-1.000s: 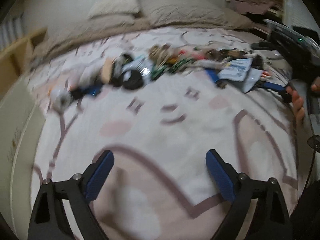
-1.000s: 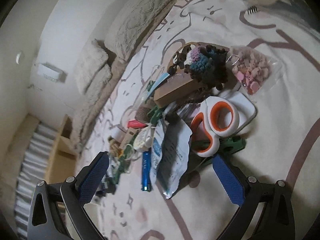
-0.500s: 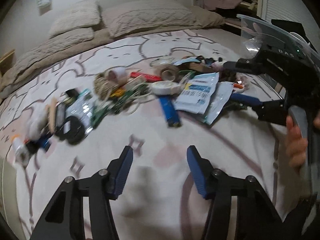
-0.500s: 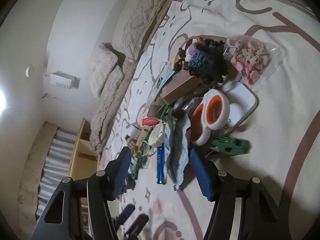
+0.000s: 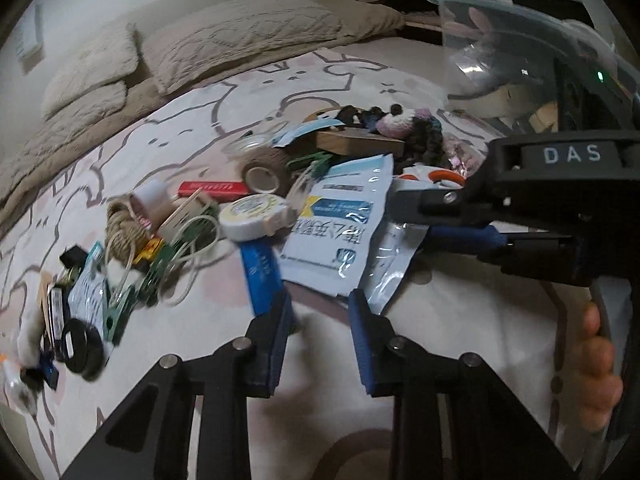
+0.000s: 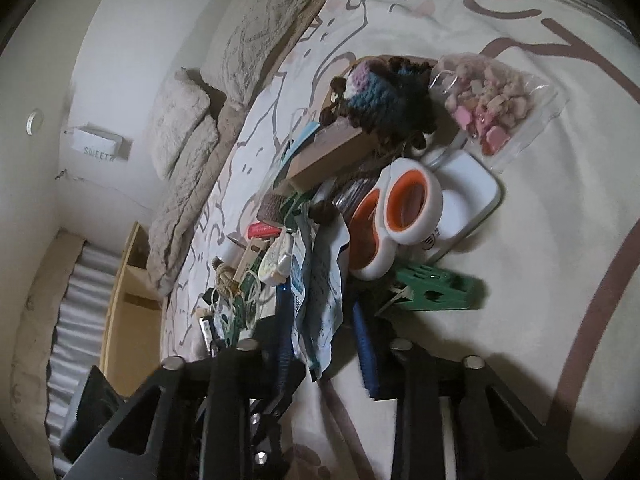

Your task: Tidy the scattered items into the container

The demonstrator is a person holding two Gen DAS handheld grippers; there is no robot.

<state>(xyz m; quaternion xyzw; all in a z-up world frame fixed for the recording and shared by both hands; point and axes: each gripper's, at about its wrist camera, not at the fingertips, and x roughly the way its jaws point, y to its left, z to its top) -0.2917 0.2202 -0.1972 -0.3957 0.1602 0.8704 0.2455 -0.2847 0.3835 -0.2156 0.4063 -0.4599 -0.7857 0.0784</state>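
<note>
Left tongs closing, empty, by blue stick; right tongs closing around foil packet

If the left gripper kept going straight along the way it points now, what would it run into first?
Most likely the light blue packet lying just beyond the left gripper; the blue tube sits beside its left fingertip. Its jaws have just been closing, with nothing between them. Depth is hard to judge.

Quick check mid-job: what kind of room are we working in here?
Most likely a bedroom: the clutter lies on a bed with a cartoon-print blanket, beige pillows lie along the wall, and a wooden shelf unit stands beside it.
</note>
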